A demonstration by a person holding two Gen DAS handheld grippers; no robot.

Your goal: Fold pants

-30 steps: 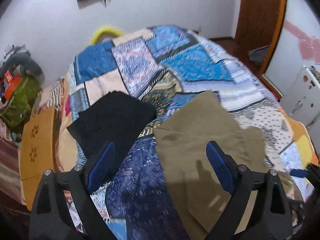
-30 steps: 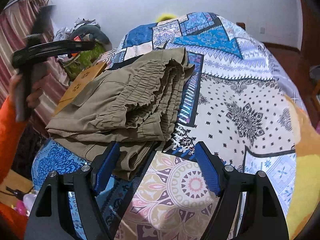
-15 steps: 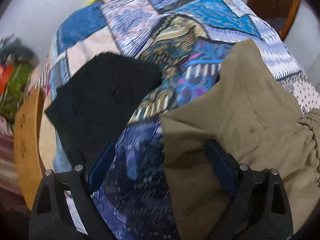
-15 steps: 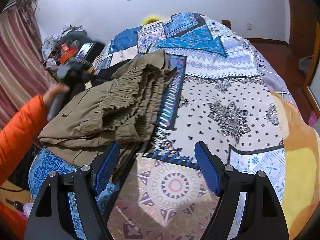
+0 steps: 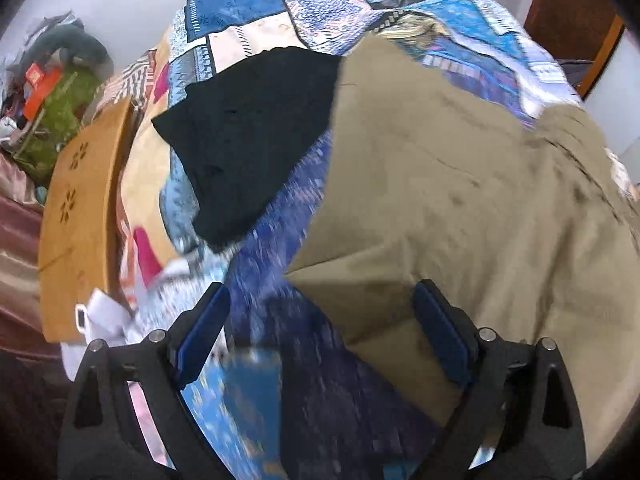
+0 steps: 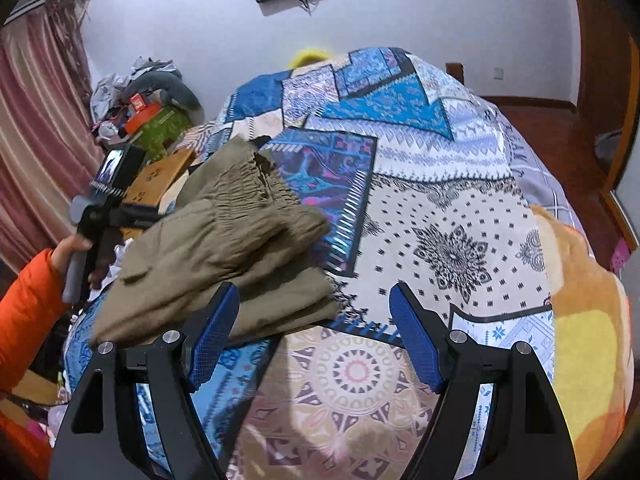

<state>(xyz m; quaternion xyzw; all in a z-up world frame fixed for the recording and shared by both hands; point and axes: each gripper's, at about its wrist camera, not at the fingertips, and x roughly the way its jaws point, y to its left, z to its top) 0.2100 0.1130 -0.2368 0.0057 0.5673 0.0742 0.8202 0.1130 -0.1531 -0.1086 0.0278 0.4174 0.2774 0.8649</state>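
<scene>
Khaki pants [image 5: 460, 200] lie folded in a bundle on the patchwork bedspread [image 5: 320, 12]. In the right wrist view they [image 6: 224, 252] sit left of centre, elastic waistband up. My left gripper [image 5: 320, 320] is open, low over the pants' near corner, its right finger over the cloth. My right gripper [image 6: 316, 320] is open and empty, its left finger at the bundle's near edge. The left gripper's body [image 6: 108, 204] and the hand in an orange sleeve show at the left of the right wrist view.
A folded black garment [image 5: 248, 136] lies on the bedspread left of the pants. A wooden board [image 5: 80, 220] and a cluttered pile [image 6: 144, 112] stand by the bed's left side. A yellow-orange blanket [image 6: 580, 320] covers the bed's right edge.
My left gripper has dropped lower and shifted over the pants' near corner. The right gripper has pulled back a little; the pants bundle looks more compact.
</scene>
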